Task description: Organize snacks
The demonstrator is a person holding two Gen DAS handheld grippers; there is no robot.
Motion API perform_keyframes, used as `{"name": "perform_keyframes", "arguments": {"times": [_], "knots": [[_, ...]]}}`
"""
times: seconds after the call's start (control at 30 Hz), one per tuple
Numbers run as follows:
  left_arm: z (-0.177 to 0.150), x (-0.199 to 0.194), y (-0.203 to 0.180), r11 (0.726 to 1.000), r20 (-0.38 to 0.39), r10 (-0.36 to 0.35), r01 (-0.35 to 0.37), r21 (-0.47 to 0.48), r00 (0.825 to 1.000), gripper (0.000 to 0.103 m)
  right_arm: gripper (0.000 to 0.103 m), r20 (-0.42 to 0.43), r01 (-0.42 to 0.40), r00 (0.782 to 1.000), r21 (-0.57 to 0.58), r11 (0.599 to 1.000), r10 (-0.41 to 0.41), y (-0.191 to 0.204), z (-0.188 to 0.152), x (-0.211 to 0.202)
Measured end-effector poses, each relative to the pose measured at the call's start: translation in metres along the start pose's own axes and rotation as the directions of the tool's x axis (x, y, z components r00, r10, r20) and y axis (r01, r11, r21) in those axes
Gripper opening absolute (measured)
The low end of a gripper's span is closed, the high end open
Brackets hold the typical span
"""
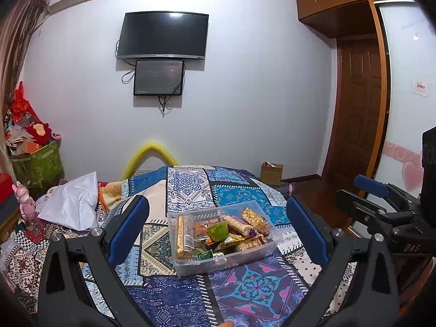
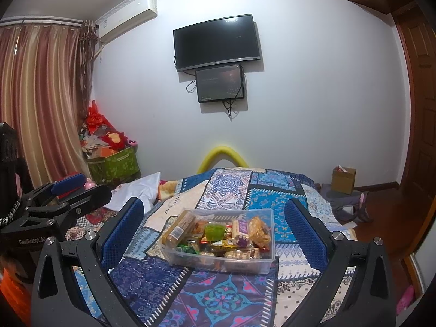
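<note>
Up above the bed, the left gripper (image 1: pixel 218 229) and the right gripper (image 2: pixel 215 226) are both spread wide and hold nothing. Between their blue fingers (image 2: pixel 121 226) sits the clear box (image 2: pixel 261 259) on the patchwork blanket (image 2: pixel 223 297). Snacks (image 2: pixel 218 234) are piled together inside it, so none can slide off the bed.

Both grippers are held up side by side, level with each other and pointing the same way. The left gripper (image 1: pixel 218 229) has its blue-padded fingers (image 1: pixel 128 229) spread wide apart, gripping nothing. The right gripper (image 2: pixel 215 231) matches it, its textured blue pads (image 2: pixel 121 230) likewise splayed and empty. The two grippers are near each other but apart.
</note>
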State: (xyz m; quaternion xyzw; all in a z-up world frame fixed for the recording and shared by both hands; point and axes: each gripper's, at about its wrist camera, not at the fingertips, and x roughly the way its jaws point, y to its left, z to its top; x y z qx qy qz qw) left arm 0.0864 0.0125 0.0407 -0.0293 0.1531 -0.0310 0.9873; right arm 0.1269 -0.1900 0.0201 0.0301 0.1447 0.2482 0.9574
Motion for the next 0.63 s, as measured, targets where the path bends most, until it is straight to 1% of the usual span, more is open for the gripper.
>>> {"name": "perform_keyframes", "arguments": {"times": [0.4,0.63], "knots": [[-0.0021,0.0018,-0.0026,1.0,-0.011,0.008,-0.008,0.0,1.0,0.102,0.103,-0.003,0.012,1.0,-0.011,1.0,-0.012,0.0016,0.0,0.0013],[-0.0045,0.0031,-0.0017,1.0,-0.029,-0.016,0.015,-0.019,0.999,0.102,0.103,-0.006,0.017,1.0,-0.008,1.0,-0.017,0.0,-0.0006,0.0025]]}}
